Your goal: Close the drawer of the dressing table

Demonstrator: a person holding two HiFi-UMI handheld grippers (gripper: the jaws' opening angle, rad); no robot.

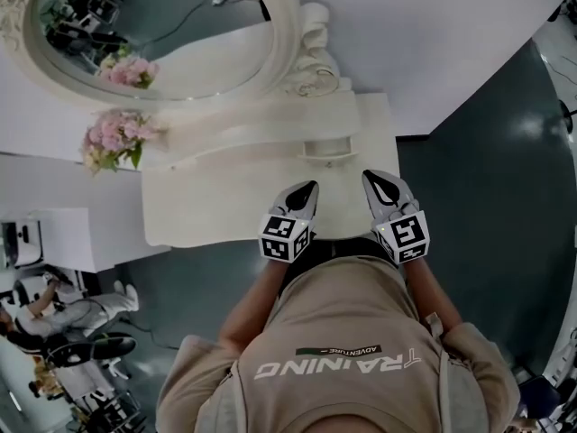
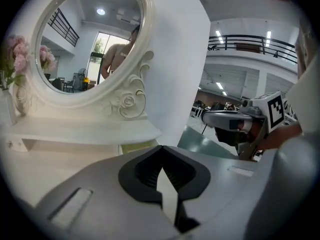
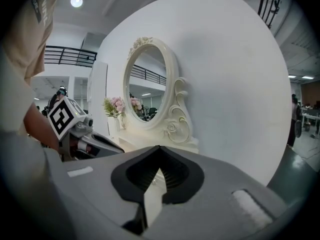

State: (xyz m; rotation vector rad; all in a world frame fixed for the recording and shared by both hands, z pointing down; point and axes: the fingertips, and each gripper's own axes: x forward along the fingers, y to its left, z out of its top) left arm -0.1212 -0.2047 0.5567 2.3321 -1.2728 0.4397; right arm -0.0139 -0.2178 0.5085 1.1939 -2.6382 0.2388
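The white dressing table [image 1: 207, 206] stands against the wall, with an oval mirror [image 1: 171, 39] above a low shelf. A small drawer [image 1: 326, 149] sits under the shelf's right end and seems to stick out slightly over the tabletop. In the left gripper view its pale front [image 2: 137, 146] shows below the shelf. My left gripper [image 1: 311, 188] and right gripper [image 1: 371, 179] hover side by side over the table's front edge, pointing at the drawer and apart from it. Both are shut with nothing between their fingers. Each gripper shows in the other's view, the right gripper [image 2: 210, 118] and the left gripper [image 3: 117, 149].
A vase of pink flowers [image 1: 113, 138] stands on the table's left end. A white cabinet [image 1: 54, 215] adjoins the table on the left. Dark floor [image 1: 487, 197] lies to the right. Another person [image 1: 50, 300] is at lower left.
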